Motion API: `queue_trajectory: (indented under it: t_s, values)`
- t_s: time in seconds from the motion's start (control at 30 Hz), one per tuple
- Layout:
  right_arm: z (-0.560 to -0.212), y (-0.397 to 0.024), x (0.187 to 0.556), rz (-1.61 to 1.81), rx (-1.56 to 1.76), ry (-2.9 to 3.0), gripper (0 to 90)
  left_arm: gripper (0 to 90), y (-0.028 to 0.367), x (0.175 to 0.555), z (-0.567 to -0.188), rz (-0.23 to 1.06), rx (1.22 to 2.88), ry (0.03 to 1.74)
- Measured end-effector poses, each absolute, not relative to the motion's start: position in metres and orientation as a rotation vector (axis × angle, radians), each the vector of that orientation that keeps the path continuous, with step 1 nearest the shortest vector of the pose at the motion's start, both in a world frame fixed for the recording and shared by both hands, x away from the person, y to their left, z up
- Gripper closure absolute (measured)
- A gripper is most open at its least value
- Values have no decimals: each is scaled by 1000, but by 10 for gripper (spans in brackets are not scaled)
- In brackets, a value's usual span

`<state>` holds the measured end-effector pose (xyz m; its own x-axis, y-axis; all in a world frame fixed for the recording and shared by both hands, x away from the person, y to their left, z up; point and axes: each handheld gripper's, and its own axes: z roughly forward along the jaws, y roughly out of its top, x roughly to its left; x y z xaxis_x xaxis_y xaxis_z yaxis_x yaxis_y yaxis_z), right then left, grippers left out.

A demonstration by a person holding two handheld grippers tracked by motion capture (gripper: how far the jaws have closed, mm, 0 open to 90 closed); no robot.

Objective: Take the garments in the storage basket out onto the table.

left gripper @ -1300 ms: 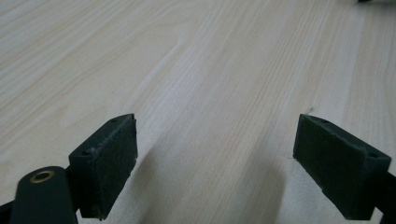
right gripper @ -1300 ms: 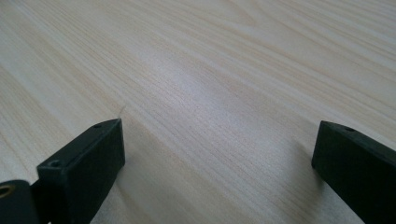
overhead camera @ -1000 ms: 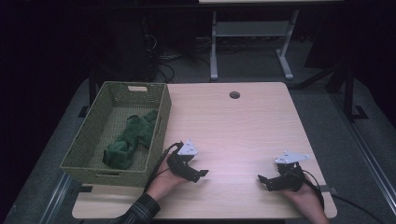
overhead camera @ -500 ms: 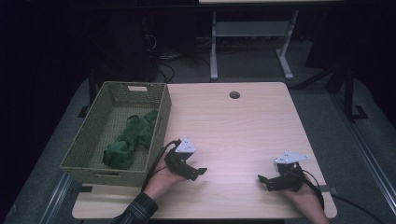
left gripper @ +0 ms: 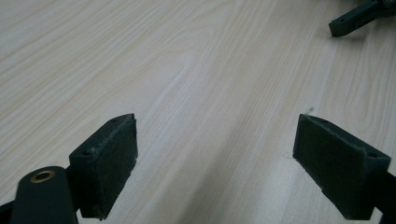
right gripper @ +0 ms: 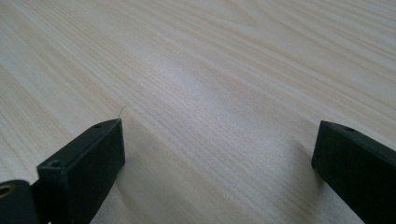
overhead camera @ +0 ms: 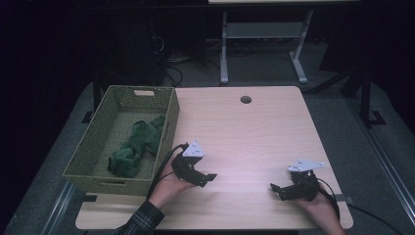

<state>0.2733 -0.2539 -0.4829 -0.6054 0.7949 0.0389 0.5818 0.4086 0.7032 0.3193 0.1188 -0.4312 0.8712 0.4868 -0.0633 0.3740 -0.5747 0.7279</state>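
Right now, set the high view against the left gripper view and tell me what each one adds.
High view alone: the woven basket at the table's left edge, a green cloth lying inside it, and the left gripper seen whole. Left gripper view alone: its own pads close up, spread apart with nothing between them. Both share the bare wooden table and the right gripper.

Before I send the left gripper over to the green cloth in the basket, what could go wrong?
The left gripper sits low on the table, just outside the basket, so a flat sweep could catch its wall and shove it. The green cloth lies crumpled; open fingers may pinch one fold and drag the rest.
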Motion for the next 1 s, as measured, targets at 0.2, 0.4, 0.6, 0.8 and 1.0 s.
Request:
queue_trajectory:
  t_s: [0.2,0.4,0.6,0.8,1.0]
  values:
    - [-483,-254,273,1001,1197,2367,22,133,118,319,-427,181,2248,619]
    - [-483,-254,273,1001,1197,2367,22,134,118,320,-421,173,2263,617]
    - [-483,-254,273,1001,1197,2367,22,134,118,321,-413,171,2263,607]
    - [-483,-254,273,1001,1197,2367,22,135,118,322,-406,169,2253,610]
    - [-483,-254,273,1001,1198,2367,22,135,119,323,-396,164,2256,592]
